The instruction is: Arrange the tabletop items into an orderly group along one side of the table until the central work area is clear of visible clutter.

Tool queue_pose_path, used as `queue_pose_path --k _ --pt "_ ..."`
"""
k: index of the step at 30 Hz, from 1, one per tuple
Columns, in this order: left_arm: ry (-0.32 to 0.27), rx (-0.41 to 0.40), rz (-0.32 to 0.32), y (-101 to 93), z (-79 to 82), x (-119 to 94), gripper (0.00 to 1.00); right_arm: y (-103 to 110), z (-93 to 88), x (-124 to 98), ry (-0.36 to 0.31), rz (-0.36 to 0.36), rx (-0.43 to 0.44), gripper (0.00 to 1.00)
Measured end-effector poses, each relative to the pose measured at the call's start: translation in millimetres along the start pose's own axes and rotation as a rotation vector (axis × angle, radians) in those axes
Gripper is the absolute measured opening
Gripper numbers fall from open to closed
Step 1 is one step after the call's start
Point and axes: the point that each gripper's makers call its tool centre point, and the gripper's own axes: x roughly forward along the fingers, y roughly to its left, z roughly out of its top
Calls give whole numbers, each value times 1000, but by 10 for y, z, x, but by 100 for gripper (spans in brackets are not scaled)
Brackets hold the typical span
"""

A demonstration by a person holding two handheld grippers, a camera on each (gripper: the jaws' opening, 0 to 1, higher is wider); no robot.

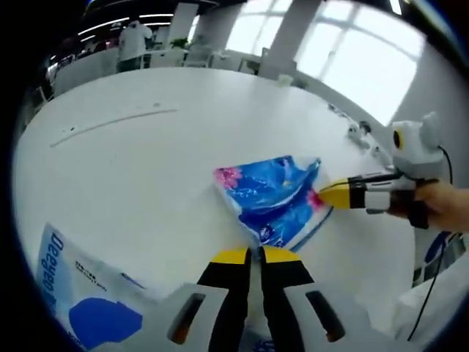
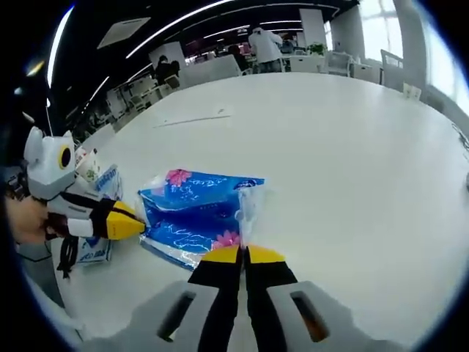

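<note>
A blue tissue packet (image 1: 272,196) with pink flowers lies in the middle of the white table (image 1: 146,169). My left gripper (image 1: 249,255) is shut, its yellow tips pinching the packet's near corner. The right gripper (image 1: 331,195) comes in from the right, shut on the packet's opposite end. In the right gripper view the blue tissue packet (image 2: 194,213) sits just ahead, and its clear plastic flap runs down into my shut right gripper (image 2: 242,254). The left gripper (image 2: 133,221) meets the packet's left edge there.
A white and blue pack (image 1: 77,301) lies near the table's edge by my left gripper, and shows as the pack (image 2: 97,192) behind the left gripper. Small items (image 1: 360,133) sit at the far edge. A thin strip (image 2: 192,117) lies further out. People stand in the background.
</note>
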Motion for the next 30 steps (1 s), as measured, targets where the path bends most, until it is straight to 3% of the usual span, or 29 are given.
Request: queue_pose_path --k 5,10,16,23,30 --pt "-17 21 19 19 24 -3 3 30 -4 -4 -28 -4 -1 2" --pt "-68 41 25 2 153 -48 10 68 53 -17 -46 7 -2 19" --pt "-109 43 27 7 285 -138 19 86 229 -116 -113 4 -2 21" --pt "-136 93 76 12 340 -285 46 102 259 -229 -137 -7 34 39" --pt "-142 117 126 16 311 -442 64 203 197 -359 -150 4 32 45"
